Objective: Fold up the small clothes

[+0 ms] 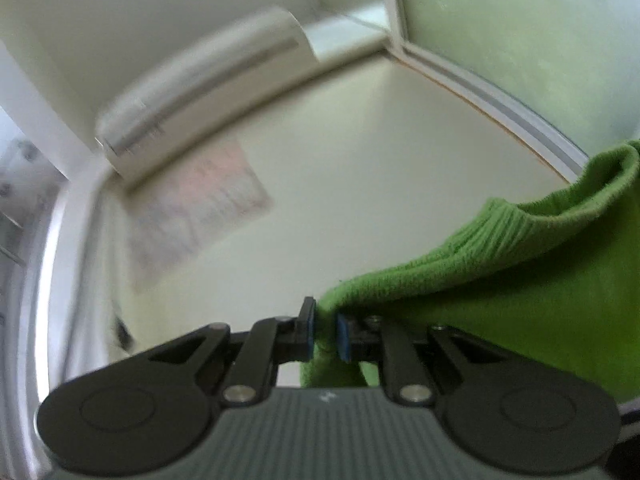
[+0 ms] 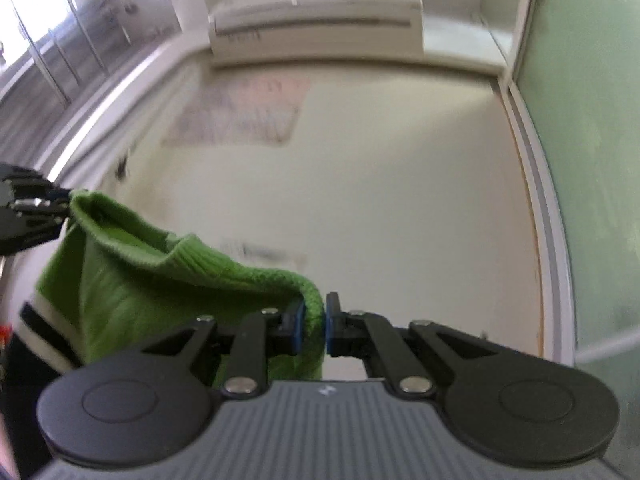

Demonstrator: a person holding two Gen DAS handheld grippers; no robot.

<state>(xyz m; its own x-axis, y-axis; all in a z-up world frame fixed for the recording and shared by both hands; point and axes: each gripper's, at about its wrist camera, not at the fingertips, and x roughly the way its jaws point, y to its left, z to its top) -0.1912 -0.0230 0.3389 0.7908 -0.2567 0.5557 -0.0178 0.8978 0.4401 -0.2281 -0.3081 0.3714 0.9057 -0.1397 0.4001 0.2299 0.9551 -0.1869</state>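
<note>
**Green knit held up by two corners, ready to be spread and laid flat**

The left gripper (image 1: 325, 334) has its blue pads pinched on a fold of the green knit garment (image 1: 520, 280), which trails away to that gripper's right and hangs below it. The right gripper (image 2: 314, 330) is likewise clamped on an edge of the same garment (image 2: 120, 288), the cloth running off to its left, where the other gripper (image 2: 52, 204) shows at the frame edge holding the far corner. Between the two grips the ribbed hem (image 2: 224, 264) sags in a shallow curve, so the cloth is not yet taut. Both tools point upward toward a wall-mounted air conditioner (image 2: 316, 20) and a pale poster (image 2: 240, 112) on the wall ahead; no table or folding surface appears in either view.

The garment's lower part, with a black and white band (image 2: 44, 332) beside the right gripper's left side, is motion-blurred, so whether that band belongs to the knit or to a sleeve behind it is hard to say.

To do this step well, I would draw the grippers apart until the hem runs straight, keep both at the same height so the cloth hangs square, and keep both grips firm while lowering it; a thin bite of knit can slip out under its own weight.
</note>
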